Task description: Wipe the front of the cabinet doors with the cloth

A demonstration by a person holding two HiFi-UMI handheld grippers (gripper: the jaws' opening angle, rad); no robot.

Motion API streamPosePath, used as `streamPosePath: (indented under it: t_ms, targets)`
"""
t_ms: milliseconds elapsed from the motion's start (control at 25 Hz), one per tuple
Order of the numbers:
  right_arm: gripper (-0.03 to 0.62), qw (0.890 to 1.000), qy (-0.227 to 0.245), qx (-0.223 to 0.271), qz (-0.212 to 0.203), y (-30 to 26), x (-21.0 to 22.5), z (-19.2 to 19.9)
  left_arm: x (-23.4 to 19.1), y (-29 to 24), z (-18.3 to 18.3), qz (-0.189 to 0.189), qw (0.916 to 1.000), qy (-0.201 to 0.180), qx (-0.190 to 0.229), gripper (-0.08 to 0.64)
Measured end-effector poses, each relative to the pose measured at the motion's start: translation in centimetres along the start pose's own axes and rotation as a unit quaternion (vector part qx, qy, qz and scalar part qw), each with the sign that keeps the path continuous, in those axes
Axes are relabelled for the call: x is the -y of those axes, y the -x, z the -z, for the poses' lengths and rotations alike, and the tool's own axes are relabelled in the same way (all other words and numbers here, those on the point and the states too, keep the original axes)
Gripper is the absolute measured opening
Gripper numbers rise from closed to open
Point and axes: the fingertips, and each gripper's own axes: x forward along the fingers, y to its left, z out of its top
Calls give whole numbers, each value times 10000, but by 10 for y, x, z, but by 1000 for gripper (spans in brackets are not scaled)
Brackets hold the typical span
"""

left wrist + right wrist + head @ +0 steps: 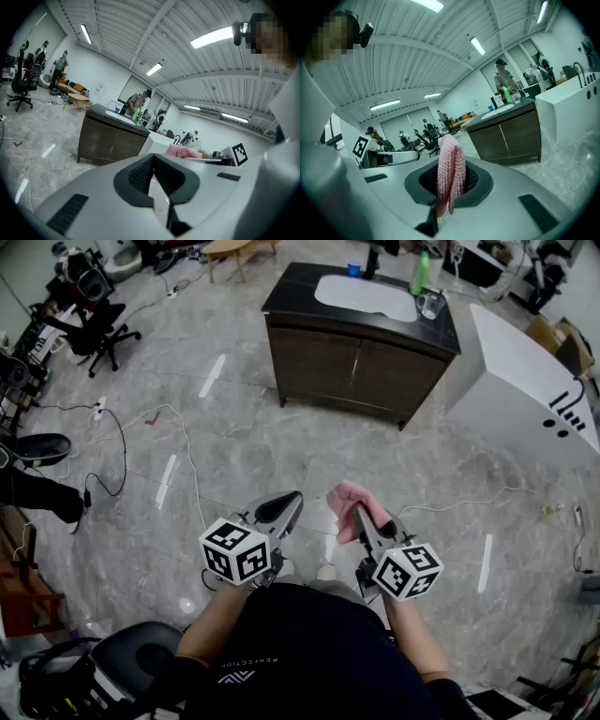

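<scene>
Standing on the pale marbled floor point(234, 456), well apart from the dark wood cabinet point(375, 381), with its two doors point(323, 360) shut and facing this way. Holding both tools low before the body, side by side and near to each other, both pointed toward the cabinet. Clamping the pink knitted cloth point(451, 164) in the right gripper point(450, 190): jaws pressed together on the folded fabric, one part standing up above the dark pads, a shorter part hanging down in front of them. Carrying nothing in the left gripper point(153, 180): jaws together, with only a thin wedge of floor showing between the pads. Not yet touching the doors with the cloth, still far from them. On top of the cabinet, a black counter point(291, 287) with a white oval basin point(366, 296), then a green bottle point(419, 273) and a clear container point(431, 304) at the right end, close to one another. Just beside the cabinet on the right, a white unit point(525, 381) with a black tap. At the far left, a black office chair point(98, 324), and thin cables point(117, 442) lying across the floor. Behind the cabinet, in the right gripper view, a person in a cap point(502, 77) standing at the counter.
</scene>
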Motion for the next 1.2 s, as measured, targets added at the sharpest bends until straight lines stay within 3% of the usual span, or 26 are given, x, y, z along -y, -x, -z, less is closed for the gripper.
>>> streamPosePath:
  t_ms: [520,920,1200]
  targets:
    - [43,9990,-216,-75,-389,14,31,-3,27,-31,17,-217,9996,-170,70,8]
    - [43,9981,-338,-92,-514,-8,41,-8,6,-40,-1,-456,9985,-247,177,8]
    - [43,9986,-266,-73,-462,-39,49,-25,-26,-61,-20,-394,9987,-258,200,8]
